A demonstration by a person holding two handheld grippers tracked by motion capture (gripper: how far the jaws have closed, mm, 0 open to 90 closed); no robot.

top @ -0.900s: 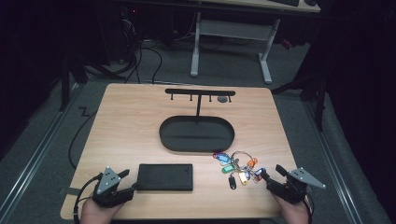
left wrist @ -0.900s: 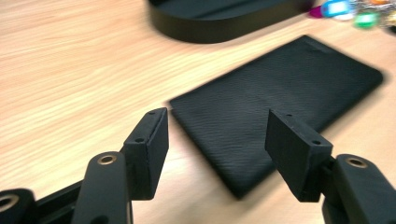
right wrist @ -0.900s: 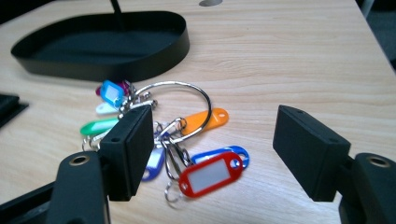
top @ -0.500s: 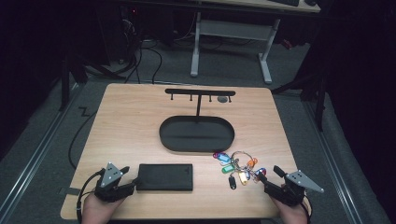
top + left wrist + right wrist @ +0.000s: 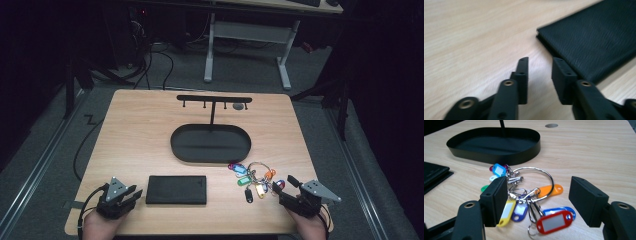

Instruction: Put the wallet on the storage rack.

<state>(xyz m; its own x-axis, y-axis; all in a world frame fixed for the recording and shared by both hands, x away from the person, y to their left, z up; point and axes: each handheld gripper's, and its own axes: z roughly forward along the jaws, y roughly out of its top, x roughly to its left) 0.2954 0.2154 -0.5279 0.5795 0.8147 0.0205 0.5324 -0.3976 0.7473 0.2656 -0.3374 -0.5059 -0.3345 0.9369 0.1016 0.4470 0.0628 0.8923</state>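
Keys (image 5: 252,177) on wooden table (image 5: 145,135)

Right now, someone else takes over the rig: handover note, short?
Left tool: jaws a little apart, empty, low over the table beside the left end of the black wallet.
Right tool: open wide, empty, aimed at the key bunch, not touching it.
Keys lie on the table in front of the black oval tray; the hook rack stands bare behind it.
Done: nothing picked up.
Left, likely: grip the key ring, then the wallet, and stow them.
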